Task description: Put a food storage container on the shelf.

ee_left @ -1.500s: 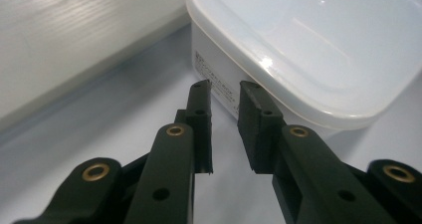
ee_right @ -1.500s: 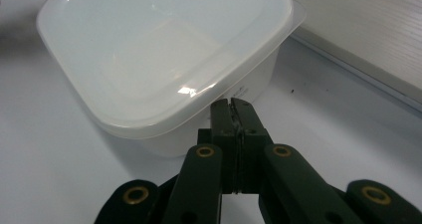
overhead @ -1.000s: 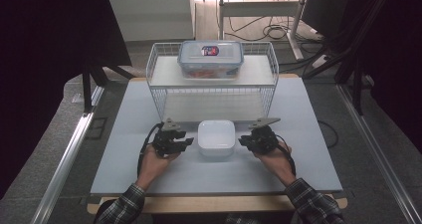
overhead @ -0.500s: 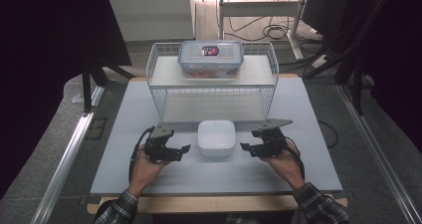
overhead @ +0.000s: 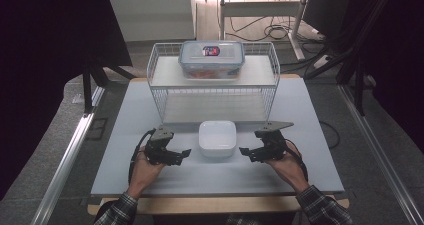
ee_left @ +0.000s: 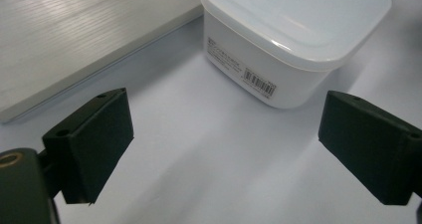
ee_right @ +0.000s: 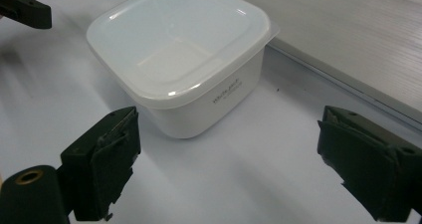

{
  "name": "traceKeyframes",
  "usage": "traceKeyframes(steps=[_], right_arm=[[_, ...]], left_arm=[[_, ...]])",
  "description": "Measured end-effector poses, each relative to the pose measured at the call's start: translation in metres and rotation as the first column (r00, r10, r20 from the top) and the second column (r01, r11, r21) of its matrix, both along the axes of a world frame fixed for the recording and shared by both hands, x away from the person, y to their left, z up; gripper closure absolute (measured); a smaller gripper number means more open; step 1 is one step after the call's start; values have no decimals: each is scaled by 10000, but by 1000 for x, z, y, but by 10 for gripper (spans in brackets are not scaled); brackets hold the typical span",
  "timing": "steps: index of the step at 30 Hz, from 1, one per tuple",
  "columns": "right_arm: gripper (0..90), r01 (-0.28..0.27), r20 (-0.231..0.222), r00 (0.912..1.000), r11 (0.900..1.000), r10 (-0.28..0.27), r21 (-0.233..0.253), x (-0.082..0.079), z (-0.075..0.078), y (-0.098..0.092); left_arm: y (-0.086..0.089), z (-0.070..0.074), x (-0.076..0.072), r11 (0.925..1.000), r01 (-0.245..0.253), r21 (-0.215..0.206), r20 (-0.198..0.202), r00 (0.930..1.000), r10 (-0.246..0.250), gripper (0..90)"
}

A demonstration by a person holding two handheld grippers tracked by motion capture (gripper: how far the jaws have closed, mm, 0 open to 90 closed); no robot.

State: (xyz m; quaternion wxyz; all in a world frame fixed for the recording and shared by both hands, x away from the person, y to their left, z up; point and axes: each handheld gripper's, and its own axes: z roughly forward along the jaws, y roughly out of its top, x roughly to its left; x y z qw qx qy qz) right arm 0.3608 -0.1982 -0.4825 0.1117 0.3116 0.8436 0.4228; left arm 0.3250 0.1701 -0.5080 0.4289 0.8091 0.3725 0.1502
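Note:
A white square lidded container (overhead: 217, 138) sits on the table in front of the wire rack. My left gripper (overhead: 181, 150) is a short way to its left, open, jaws pointing at it with nothing between them. My right gripper (overhead: 249, 149) mirrors it on the other side, also open and apart from the container. In the left gripper view the container (ee_left: 293, 40) lies ahead of the wide-spread left gripper (ee_left: 226, 149), barcode label facing me. In the right gripper view the container (ee_right: 179, 55) sits ahead of the open right gripper (ee_right: 229, 169).
A white wire rack (overhead: 212, 92) stands behind the container, its lower shelf board (ee_right: 358, 40) close to it. A clear lidded box (overhead: 212, 59) with red contents rests on the rack's top. A bare strip of table (overhead: 215, 177) lies between the container and the front edge.
Both grippers have drawn back from the container's sides, outward and slightly toward the person. The container has not moved.

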Motion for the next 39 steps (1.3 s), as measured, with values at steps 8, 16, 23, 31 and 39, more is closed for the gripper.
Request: traceKeyframes(steps=[8,16,23,31,39], right_arm=[[38,132,-160,9998,9998,-134,-149,1,6,9],[38,-123,-421,9990,9998,116,-156,6,16,16],[95,-264,-700,9973,9992,242,-307,14,19,26],[125,-350,-576,9978,9990,333,-290,27,21,43],[68,-392,-1276,9913,9977,319,-549,42,1,54]], left_arm=[[-4,3,4,9993,368,-25,-77,9993,-369,37],[-14,14,11,9986,518,96,-250,9984,-515,32],[-23,20,24,9962,697,-513,-553,9958,-725,38],[-36,15,44,9930,868,-797,-922,9913,-940,49],[-45,-3,60,9777,1493,-1476,-1627,9714,-1729,27]])
